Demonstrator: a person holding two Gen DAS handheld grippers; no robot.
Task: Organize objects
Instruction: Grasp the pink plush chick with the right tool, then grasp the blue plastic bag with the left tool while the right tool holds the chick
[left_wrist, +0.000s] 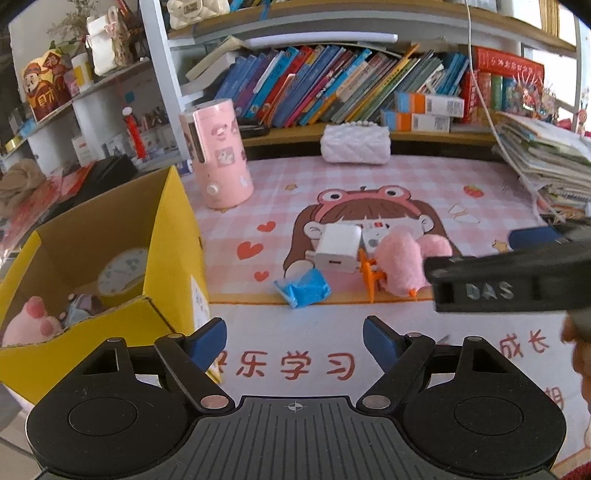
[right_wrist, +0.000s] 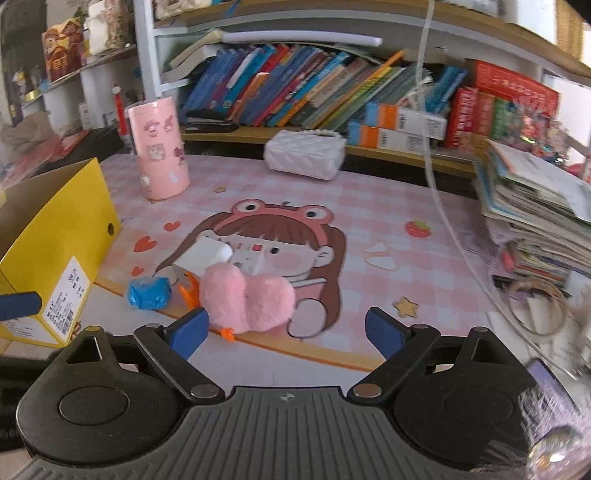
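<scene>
Nearest the lens, the left gripper and the right gripper both stand spread and empty above the pink desk mat. The yellow box at the left already holds a clock and a pink plush, so the tidying looks partly done. Still left on the mat, clustered together, are the white charger, the blue packet, an orange piece and the pink fluffy toy, which sits just ahead of the right gripper.

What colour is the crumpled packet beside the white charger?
Blue; the crumpled packet shows best in the left wrist view.
</scene>
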